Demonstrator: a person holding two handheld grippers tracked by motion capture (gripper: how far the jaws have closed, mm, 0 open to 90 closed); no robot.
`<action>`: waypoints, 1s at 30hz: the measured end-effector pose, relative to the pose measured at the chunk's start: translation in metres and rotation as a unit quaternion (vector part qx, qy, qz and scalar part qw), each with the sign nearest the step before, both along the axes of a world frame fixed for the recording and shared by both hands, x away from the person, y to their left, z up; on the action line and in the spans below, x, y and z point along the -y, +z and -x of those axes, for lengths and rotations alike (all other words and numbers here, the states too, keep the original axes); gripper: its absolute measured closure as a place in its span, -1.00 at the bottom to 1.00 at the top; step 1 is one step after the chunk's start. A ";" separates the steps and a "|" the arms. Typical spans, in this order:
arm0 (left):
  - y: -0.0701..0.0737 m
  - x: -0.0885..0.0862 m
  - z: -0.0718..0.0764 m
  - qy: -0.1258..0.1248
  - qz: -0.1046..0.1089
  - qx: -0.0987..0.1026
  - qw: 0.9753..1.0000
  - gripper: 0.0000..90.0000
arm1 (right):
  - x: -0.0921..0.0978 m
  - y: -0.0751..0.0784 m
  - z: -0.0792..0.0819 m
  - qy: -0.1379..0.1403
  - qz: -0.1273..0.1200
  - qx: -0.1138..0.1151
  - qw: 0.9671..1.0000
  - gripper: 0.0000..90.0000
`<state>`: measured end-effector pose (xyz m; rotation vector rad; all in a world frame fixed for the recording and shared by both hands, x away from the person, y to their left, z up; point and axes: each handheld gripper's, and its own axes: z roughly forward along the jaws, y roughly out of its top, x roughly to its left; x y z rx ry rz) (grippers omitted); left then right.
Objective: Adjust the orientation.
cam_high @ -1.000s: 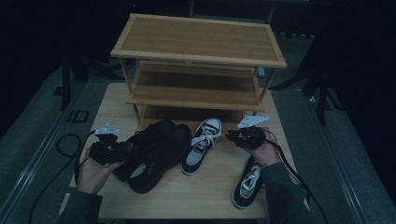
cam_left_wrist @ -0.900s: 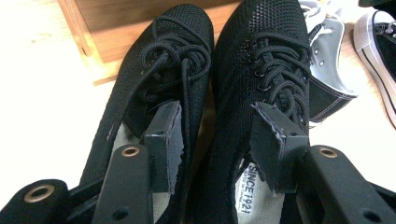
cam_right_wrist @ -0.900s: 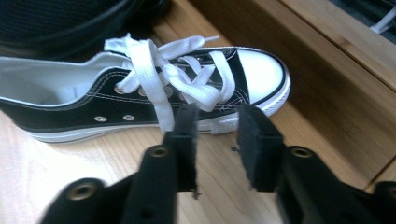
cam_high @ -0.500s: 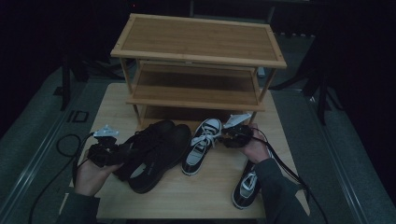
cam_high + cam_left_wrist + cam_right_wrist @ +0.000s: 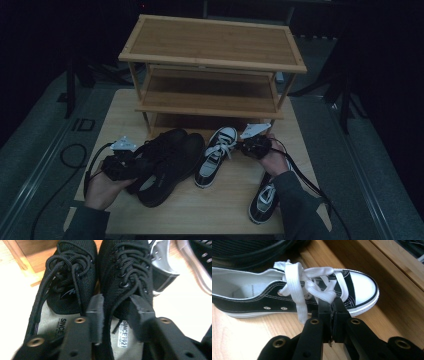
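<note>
Two black mesh lace-up shoes (image 5: 167,160) lie side by side left of centre on the wooden table (image 5: 210,212). My left gripper (image 5: 117,164) is at their heels. In the left gripper view it (image 5: 116,315) stands open, jaws straddling the tongue and inner collar of the right-hand black shoe (image 5: 125,270), beside the other black shoe (image 5: 72,285). A black-and-white canvas sneaker (image 5: 215,157) lies at centre. My right gripper (image 5: 254,146) is by its toe. In the right gripper view it (image 5: 332,305) is shut, tips against the white laces (image 5: 299,290) of the sneaker (image 5: 362,287).
A two-tier bamboo shoe rack (image 5: 210,45) stands at the table's back, its lower shelf (image 5: 210,95) just behind the shoes. A second canvas sneaker (image 5: 262,202) lies near the front right edge beside the person's right forearm. Cables trail off both sides.
The right gripper has moved left and forward from the table's right side to the centre sneaker's toe. The left gripper has stayed at the black shoes' heels.
</note>
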<state>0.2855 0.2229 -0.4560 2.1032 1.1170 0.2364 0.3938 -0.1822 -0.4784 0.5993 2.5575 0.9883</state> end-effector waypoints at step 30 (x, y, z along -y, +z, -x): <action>-0.011 0.009 -0.004 -0.001 -0.031 -0.008 0.999 0.95 | 0.038 0.036 0.047 0.022 -0.092 0.019 0.995 0.99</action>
